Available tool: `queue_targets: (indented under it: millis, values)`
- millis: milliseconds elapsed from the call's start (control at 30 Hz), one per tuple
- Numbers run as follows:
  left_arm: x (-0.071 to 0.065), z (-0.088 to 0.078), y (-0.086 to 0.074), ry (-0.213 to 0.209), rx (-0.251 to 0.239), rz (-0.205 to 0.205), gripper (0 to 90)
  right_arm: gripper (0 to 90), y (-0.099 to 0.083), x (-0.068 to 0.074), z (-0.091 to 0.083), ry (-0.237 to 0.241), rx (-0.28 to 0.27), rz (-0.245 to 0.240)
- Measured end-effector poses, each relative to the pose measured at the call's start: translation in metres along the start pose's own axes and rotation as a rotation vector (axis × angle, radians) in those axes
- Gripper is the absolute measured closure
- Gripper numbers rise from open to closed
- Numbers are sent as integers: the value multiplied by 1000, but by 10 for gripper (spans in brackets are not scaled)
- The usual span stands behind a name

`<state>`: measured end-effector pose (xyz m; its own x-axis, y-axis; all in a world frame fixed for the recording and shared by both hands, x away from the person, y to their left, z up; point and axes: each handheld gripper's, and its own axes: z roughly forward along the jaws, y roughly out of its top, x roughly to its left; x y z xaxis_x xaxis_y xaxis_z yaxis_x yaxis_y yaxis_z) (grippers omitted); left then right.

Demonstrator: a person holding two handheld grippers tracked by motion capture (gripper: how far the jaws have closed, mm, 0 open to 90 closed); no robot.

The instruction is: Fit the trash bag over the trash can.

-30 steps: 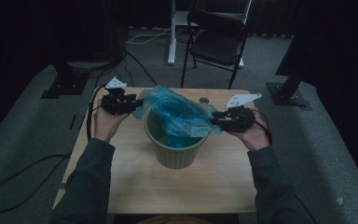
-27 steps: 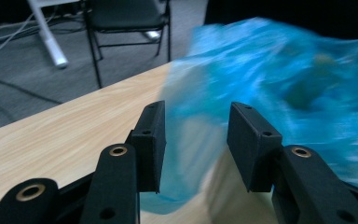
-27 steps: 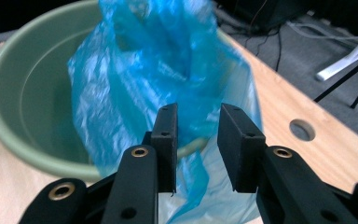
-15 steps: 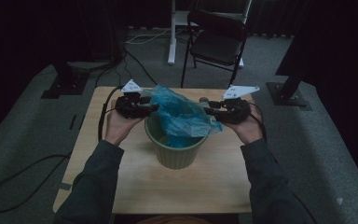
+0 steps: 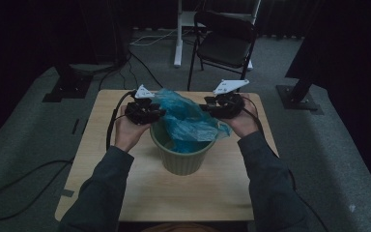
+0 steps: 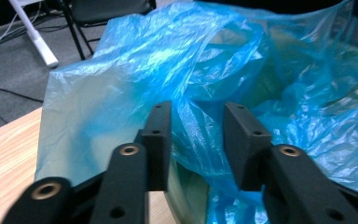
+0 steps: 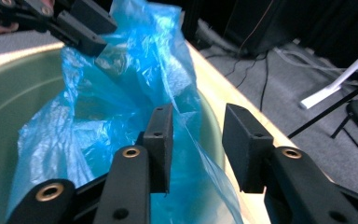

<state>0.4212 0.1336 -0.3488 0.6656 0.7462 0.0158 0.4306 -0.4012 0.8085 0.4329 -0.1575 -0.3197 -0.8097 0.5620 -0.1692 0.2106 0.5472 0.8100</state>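
Both tongs sit at the far side of the table (image 5: 125,179), one on each flank of a blue plastic bag (image 5: 186,118) that spills out of a green bucket (image 5: 181,157). On the left, the left gripper (image 5: 155,112) points right toward the bag; its jaws have just been closing, and in the left gripper view (image 6: 193,140) a fold of the blue film runs up through the gap between them. The pads stand apart, and the film does not look pinched (it hangs loose between the two black faces).

On the right, the right gripper (image 5: 207,107) points left at the bag's other edge. Its jaws have just been opening, and in the right gripper view (image 7: 193,140) they stand apart with the bag's thin edge passing between them and lying against the left-hand pad, not clamped. Farther off in that same view the left gripper's jaws show at the bag's top.

The bag itself rises in a crumpled mound above the bucket's rim, part of it sunk inside the bucket and part draped over the right rim. The bucket stands upright near the middle of the table, a little toward the far edge, between the person's two forearms. A folding chair (image 5: 224,41) stands on the floor beyond the table's far edge.
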Motion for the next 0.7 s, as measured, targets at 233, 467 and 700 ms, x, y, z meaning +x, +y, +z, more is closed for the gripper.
queue_targets:
  millis: [233,467,700]
  values:
    - [4,-4,-8,7,23,16,889,900,-1,-12,22,3,85,45]
    - [18,-15,-19,22,-2,-39,898,900,-11,-28,33,-33,140,133]
    - [30,-14,-36,27,17,-89,898,900,-26,-38,40,-22,189,206]
